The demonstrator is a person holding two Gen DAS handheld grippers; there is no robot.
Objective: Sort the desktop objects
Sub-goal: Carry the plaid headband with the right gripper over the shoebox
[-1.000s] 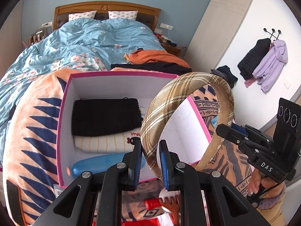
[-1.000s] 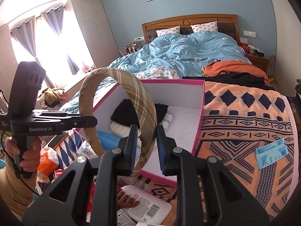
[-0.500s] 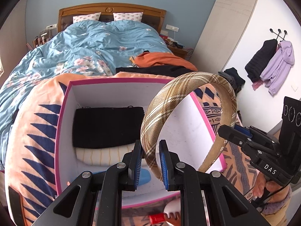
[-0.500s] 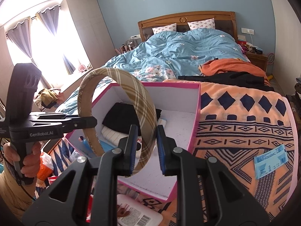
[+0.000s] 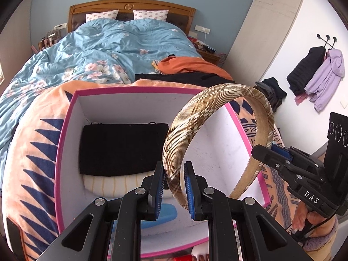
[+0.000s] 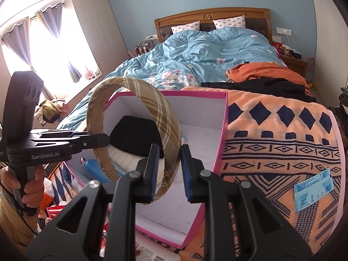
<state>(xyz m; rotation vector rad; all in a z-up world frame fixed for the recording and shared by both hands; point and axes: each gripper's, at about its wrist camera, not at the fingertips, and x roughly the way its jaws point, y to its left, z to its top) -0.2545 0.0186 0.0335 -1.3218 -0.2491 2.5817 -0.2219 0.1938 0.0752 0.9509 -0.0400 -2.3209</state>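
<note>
A tan plaid headband (image 5: 215, 117) arches over the open pink-rimmed white box (image 5: 65, 143), held at both ends. My left gripper (image 5: 173, 188) is shut on one end. My right gripper (image 6: 167, 171) is shut on the other end; it also shows at the right of the left wrist view (image 5: 271, 152). The headband (image 6: 139, 100) and the box (image 6: 219, 148) show in the right wrist view too. Inside the box lie a black pouch (image 5: 121, 148), a cream striped cloth (image 5: 113, 184) and a blue object (image 5: 161, 213).
The box sits on an orange and navy patterned blanket (image 6: 271, 143). A blue packet (image 6: 313, 189) lies on it to the right. Clutter, including a red item (image 5: 184, 257), lies in front of the box. A bed with a blue duvet (image 5: 113, 50) is behind.
Both grippers have carried the headband forward over the box, which now fills more of each view. The clutter in front has slid mostly out of sight.
</note>
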